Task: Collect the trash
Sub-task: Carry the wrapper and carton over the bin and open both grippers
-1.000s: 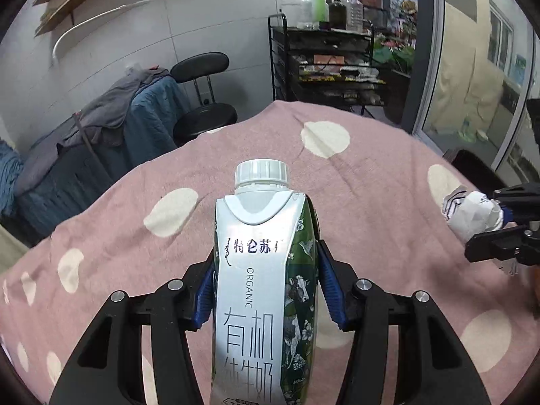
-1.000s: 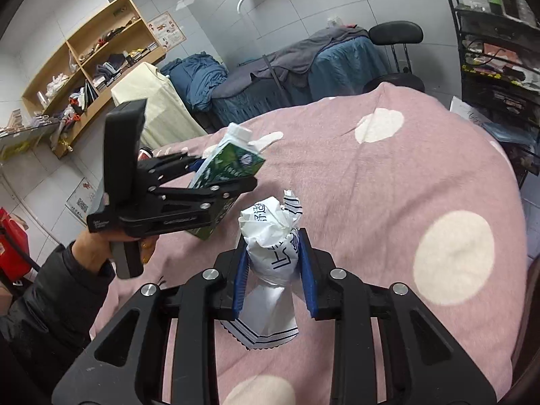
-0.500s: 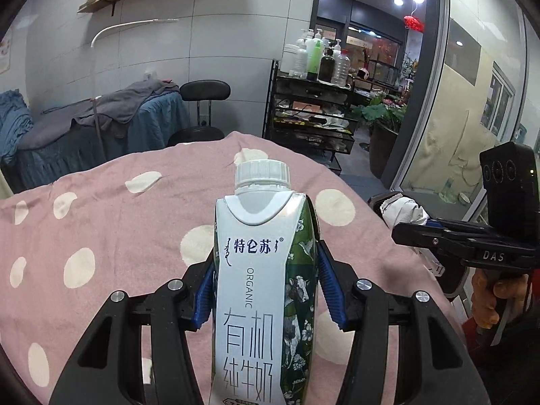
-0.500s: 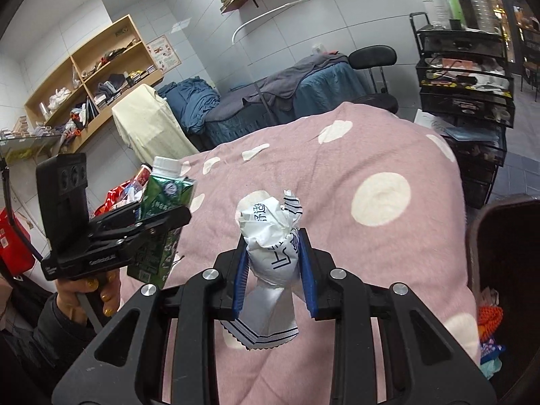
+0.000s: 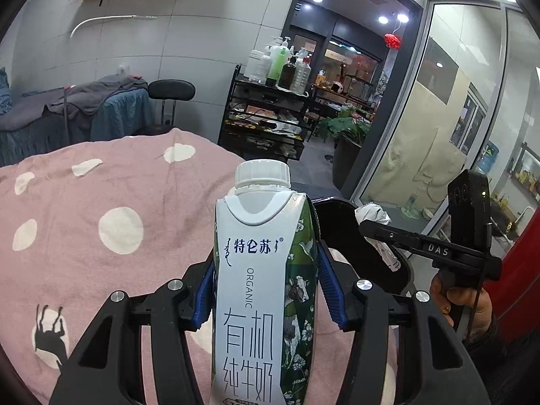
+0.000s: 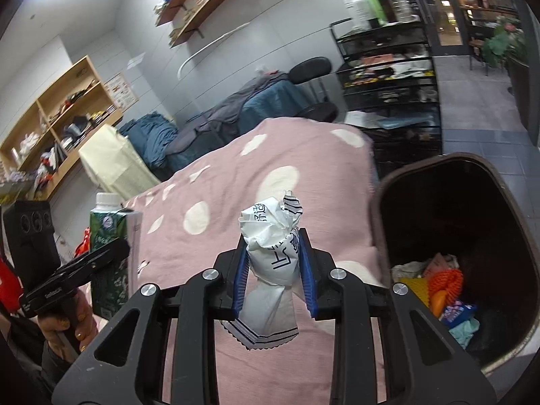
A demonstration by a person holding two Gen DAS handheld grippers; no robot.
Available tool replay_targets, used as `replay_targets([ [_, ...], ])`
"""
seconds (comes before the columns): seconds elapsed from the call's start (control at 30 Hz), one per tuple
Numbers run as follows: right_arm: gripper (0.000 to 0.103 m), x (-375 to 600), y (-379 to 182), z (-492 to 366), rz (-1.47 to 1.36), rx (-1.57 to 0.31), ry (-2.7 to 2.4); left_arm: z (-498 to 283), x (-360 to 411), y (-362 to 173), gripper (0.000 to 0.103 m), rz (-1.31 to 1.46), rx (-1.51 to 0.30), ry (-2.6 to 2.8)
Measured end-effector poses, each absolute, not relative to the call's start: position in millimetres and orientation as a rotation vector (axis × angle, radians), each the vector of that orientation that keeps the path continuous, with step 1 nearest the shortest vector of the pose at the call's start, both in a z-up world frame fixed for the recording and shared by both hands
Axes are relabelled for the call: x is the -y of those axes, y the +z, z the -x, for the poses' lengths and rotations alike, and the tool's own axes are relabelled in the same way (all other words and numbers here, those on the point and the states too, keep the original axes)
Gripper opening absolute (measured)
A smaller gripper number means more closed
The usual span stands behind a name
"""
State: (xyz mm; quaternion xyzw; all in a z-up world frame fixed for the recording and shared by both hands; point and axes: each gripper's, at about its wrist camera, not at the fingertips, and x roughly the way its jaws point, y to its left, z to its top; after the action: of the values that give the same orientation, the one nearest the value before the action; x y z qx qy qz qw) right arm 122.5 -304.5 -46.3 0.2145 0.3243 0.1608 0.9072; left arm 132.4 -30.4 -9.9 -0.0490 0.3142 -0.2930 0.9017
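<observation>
Both grippers have swung past the pink dotted bed's (image 6: 216, 236) edge toward the dark bin (image 6: 398, 182): left gripper (image 5: 266, 290) clamped on the stiff white-green milk carton (image 5: 260, 270), right gripper (image 6: 274, 270) pinching the light, crushable white crumpled paper wrapper (image 6: 270, 236) mid-body.

Pink blanket (image 5: 101, 202) with white dots; white-and-green milk carton (image 5: 263, 287); blue-padded black claw (image 6: 274, 270).

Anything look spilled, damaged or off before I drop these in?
Nothing stands out. The milk carton sits upright and capped in the left gripper; the crumpled wrapper is pinched in the right gripper. The bin beside the bed is open.
</observation>
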Motion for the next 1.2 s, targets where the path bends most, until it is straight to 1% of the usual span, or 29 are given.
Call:
replay_targets([
  [0.3, 0.028, 352.0, -71.2, -113.0, -0.461, -0.688, 0.164, -123.9, 60.5, -16.3, 0.053, 0.122, -0.655, -0.632],
  [0.63, 0.029, 380.1, -103.4, -129.6, -0.452, -0.751, 0.008, -122.9, 91.0, -17.6, 0.053, 0.125, -0.662, -0.699],
  [0.7, 0.033, 383.6, -110.8, -131.4, -0.454, -0.760, -0.026, -122.4, 97.3, -18.1, 0.053, 0.122, -0.663, -0.707],
  [0.73, 0.039, 385.7, -115.0, -132.2, -0.455, -0.767, -0.045, -122.0, 99.7, -18.3, 0.053, 0.121, -0.664, -0.710],
  [0.77, 0.049, 388.4, -118.7, -132.2, -0.469, -0.767, -0.052, -121.7, 102.5, -18.4, 0.053, 0.122, -0.667, -0.715],
  [0.83, 0.060, 392.0, -123.2, -130.3, -0.492, -0.767, -0.064, -121.6, 106.3, -19.6, 0.053, 0.121, -0.671, -0.725],
  [0.9, 0.060, 394.3, -125.5, -129.0, -0.494, -0.769, -0.069, -122.3, 110.3, -20.1, 0.053, 0.120, -0.674, -0.732],
  [0.97, 0.065, 397.8, -125.2, -124.9, -0.504, -0.759, -0.077, -122.4, 115.3, -20.5, 0.053, 0.120, -0.678, -0.738],
  [1.2, 0.073, 402.7, -115.3, -111.5, -0.482, -0.701, -0.115, -123.9, 130.1, -21.7, 0.053, 0.118, -0.689, -0.763],
])
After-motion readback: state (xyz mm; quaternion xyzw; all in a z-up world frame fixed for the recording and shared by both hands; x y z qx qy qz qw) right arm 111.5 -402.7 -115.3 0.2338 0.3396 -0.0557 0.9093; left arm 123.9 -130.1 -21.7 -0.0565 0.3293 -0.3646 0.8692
